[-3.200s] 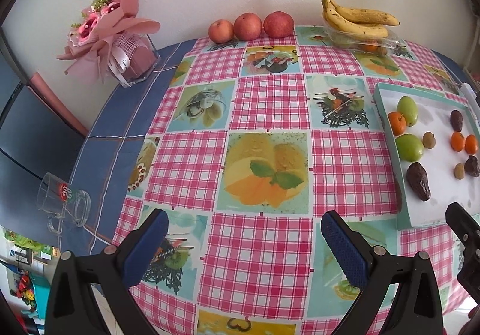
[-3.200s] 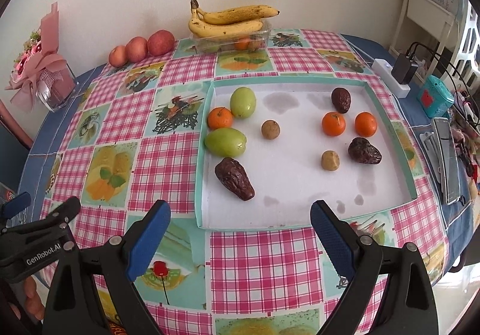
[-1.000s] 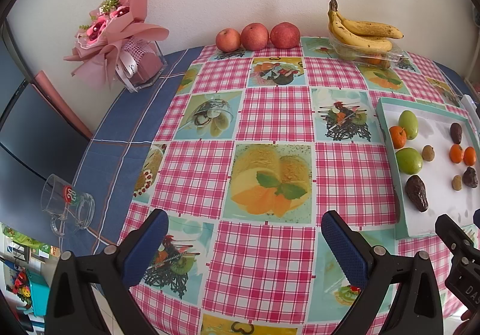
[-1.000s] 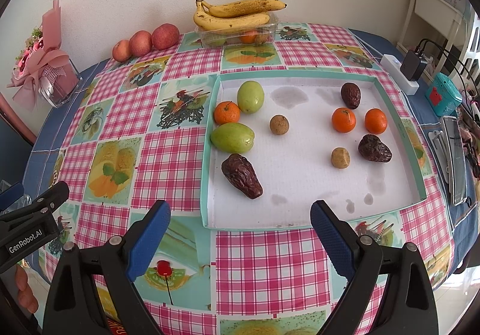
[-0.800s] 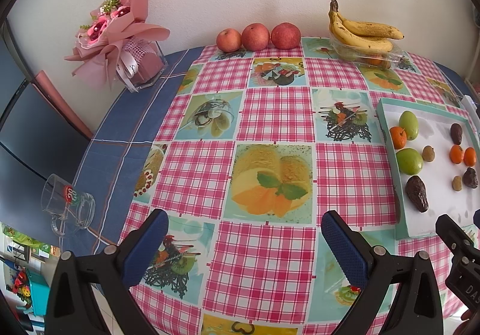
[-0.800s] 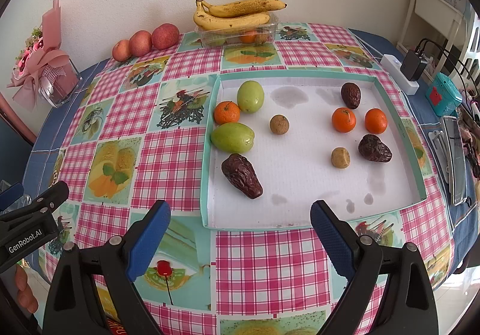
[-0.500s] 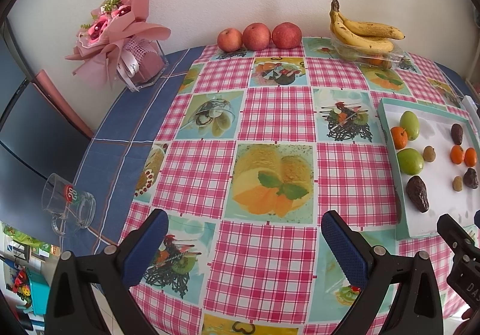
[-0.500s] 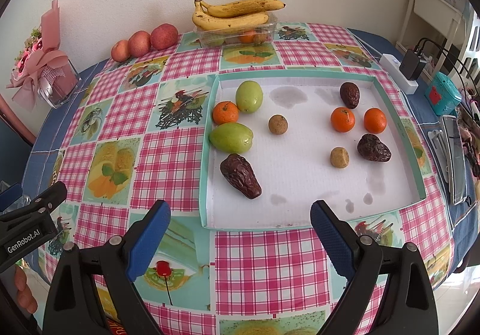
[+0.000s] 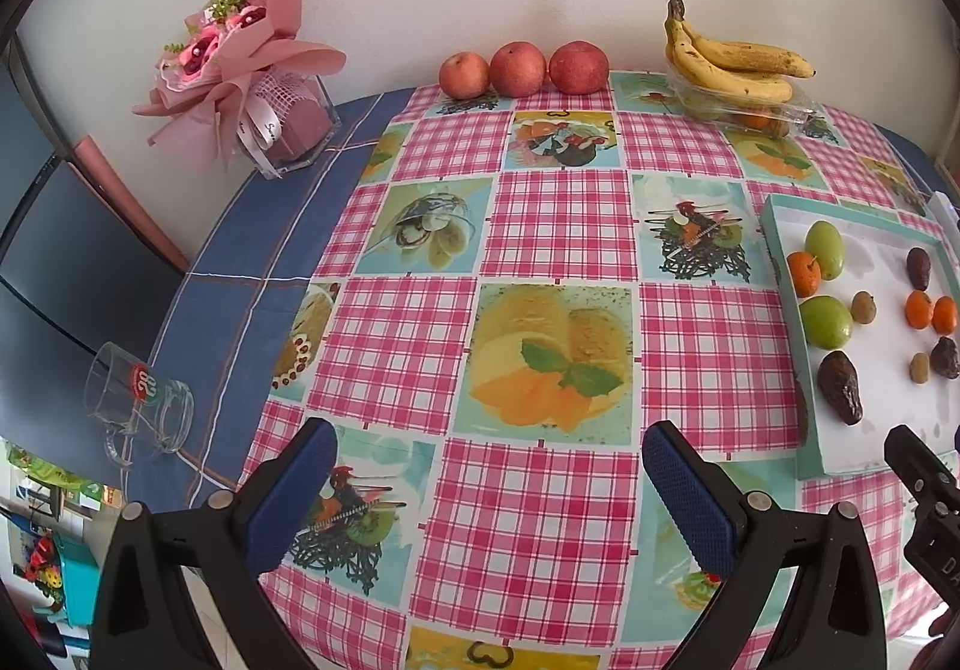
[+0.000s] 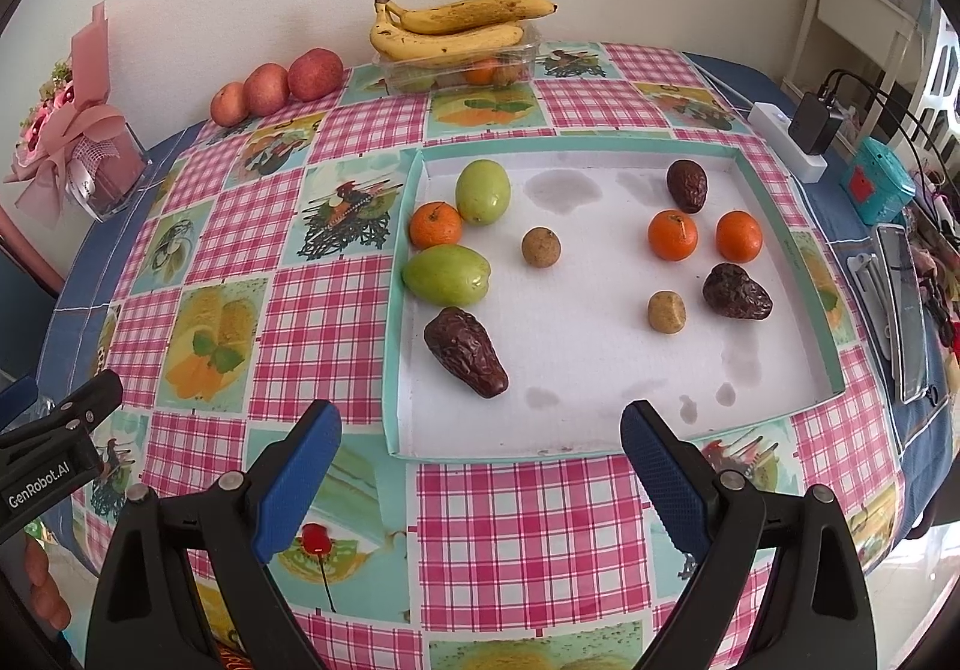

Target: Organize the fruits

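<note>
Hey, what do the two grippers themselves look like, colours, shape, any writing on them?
Both match: the left gripper and right gripper have black plastic clamp-style arms with silver rivets, ending in blue, finely textured finger pads. In the right wrist view, the left gripper's black side carries white "GenRobot.AI" lettering. No cables or sleeves show; a bit of bare hand is visible at the edge.

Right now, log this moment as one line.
left hand-held gripper open, empty | right hand-held gripper open, empty | fruits unsorted in tray
</note>
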The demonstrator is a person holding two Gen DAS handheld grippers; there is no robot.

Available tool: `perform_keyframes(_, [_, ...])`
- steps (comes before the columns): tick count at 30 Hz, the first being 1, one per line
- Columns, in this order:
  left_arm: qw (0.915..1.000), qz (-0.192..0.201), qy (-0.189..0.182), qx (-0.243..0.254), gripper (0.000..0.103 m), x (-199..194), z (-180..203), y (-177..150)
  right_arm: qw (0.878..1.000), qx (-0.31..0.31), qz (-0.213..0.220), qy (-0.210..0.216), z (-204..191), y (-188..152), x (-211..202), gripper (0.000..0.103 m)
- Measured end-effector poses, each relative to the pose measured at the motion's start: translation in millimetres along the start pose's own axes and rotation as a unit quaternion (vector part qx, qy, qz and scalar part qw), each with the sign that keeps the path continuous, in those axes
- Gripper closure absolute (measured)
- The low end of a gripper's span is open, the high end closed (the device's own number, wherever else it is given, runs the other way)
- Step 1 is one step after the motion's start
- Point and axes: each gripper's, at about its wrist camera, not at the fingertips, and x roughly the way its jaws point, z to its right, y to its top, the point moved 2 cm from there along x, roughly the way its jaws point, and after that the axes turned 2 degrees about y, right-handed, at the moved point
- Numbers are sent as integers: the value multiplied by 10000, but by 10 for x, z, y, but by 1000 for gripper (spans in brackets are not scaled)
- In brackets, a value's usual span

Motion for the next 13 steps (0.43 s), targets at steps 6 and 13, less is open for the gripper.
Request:
perform_keyframes(6, [10000, 20, 54, -14, 0, -7, -17, 3, 10000, 6, -2, -3, 1, 2, 2, 8])
perform_keyframes(13, [9999, 65, 75, -48, 0, -32, -34, 8, 10000, 8, -2, -3, 2, 2, 2, 8])
